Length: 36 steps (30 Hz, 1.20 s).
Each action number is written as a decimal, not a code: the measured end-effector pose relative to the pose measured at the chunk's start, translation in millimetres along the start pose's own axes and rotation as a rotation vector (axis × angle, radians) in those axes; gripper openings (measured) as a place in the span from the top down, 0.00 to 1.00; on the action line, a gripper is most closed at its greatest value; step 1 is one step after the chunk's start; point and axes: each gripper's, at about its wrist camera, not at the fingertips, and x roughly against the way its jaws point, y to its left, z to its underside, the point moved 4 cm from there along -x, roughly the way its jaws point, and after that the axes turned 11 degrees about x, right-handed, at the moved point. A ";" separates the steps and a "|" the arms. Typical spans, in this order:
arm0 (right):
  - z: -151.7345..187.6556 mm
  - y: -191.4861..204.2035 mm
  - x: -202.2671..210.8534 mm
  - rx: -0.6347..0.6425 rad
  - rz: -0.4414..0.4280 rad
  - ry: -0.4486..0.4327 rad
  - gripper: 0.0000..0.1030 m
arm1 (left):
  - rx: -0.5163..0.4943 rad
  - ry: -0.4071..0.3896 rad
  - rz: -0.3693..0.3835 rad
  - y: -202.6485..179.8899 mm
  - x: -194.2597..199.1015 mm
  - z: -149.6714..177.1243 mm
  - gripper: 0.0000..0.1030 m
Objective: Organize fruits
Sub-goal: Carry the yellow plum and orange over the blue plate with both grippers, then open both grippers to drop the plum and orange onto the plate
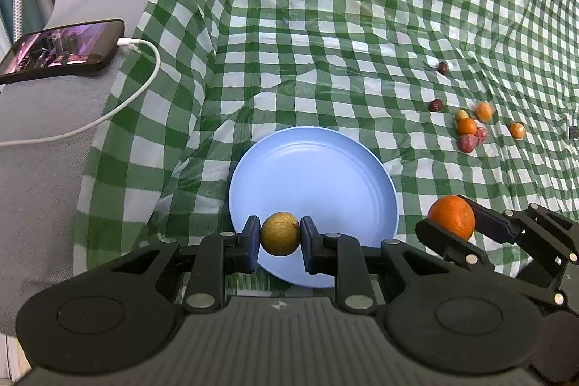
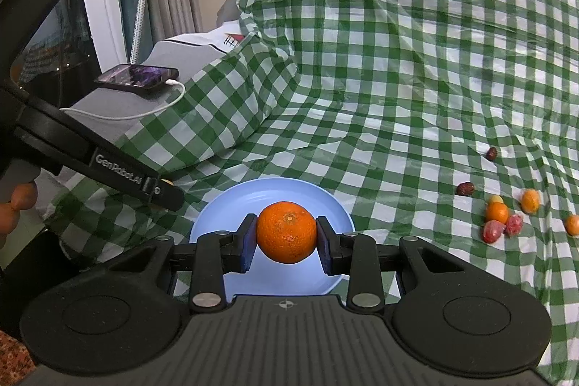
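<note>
Tan round fruit clamped between left gripper pads, orange clamped in right gripper, blue plate just beyond both

Even soft indoor light, faint shadows, sharp focus, fisheye-bent edges
</note>
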 end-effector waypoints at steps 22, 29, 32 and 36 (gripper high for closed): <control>14.2 0.3 -78.4 0.071 -0.026 0.173 0.65 | -0.074 0.088 -0.062 -1.7 -88.2 -15.0 0.75; 6.2 -9.3 -73.6 0.041 -0.012 0.170 0.24 | -0.097 -0.007 -0.040 -4.6 -67.7 -20.0 0.00; 5.6 -12.4 -55.2 0.031 0.000 0.171 0.16 | -0.120 -0.005 -0.030 -4.7 -51.9 -15.1 0.00; 13.7 -12.3 -28.7 -0.023 -0.010 0.189 0.11 | -0.111 -0.032 -0.034 2.3 -27.2 -1.1 0.00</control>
